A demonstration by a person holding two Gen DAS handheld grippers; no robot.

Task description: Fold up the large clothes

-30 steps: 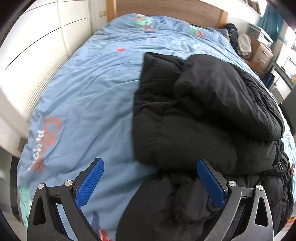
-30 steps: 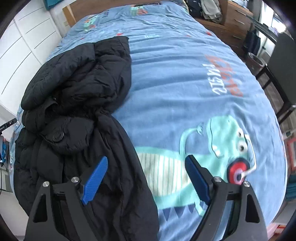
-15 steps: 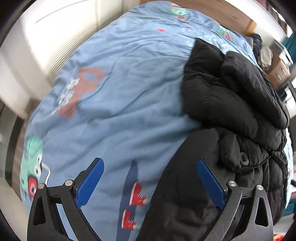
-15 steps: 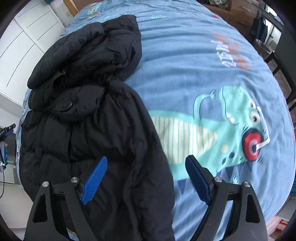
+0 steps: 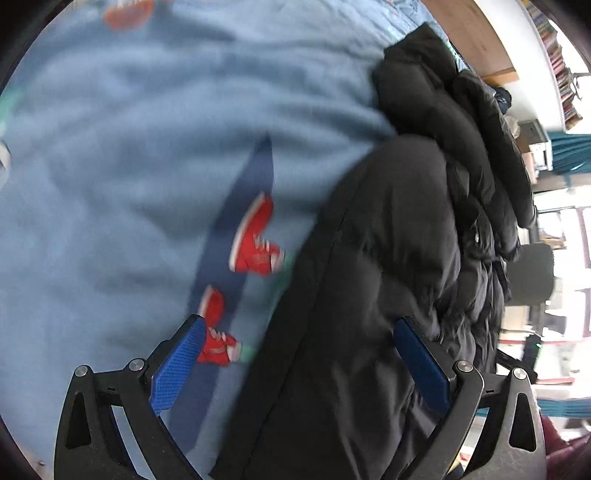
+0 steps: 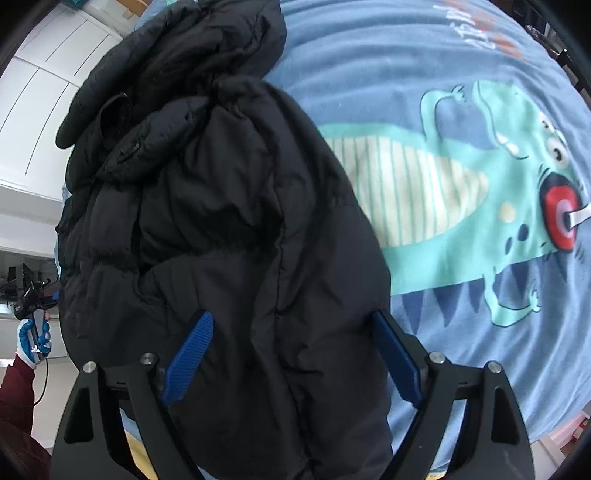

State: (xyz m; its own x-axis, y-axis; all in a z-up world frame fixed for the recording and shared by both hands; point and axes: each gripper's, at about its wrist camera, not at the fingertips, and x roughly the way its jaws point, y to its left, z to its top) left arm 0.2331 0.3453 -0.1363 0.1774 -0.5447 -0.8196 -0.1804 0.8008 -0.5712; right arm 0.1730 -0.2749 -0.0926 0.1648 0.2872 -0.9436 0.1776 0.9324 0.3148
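A black puffer jacket [image 6: 221, 206] lies crumpled along a bed covered with a blue dinosaur-print bedspread [image 6: 461, 55]. My right gripper [image 6: 291, 350] points steeply down just above the jacket's near end. It is open, with the black fabric spanning the gap between its blue pads [image 6: 188, 358]. In the left wrist view the jacket [image 5: 388, 258] fills the right half. My left gripper [image 5: 299, 354] is open over the jacket's long edge, one pad over the bedspread [image 5: 110, 184], the other over the jacket. Neither gripper pinches any cloth.
White wardrobe doors [image 6: 48, 74] stand beside the bed. A wooden headboard [image 5: 472, 33], a cluttered drawer unit [image 5: 535, 151] and a dark chair [image 5: 528, 273] lie beyond the jacket. A gloved hand [image 6: 33, 336] with a dark red sleeve shows at the bed's near corner.
Both grippers have sunk toward the bed and tilted further down. The left one swung and rolled to the jacket's near edge. The right one closed in over the jacket's near end.
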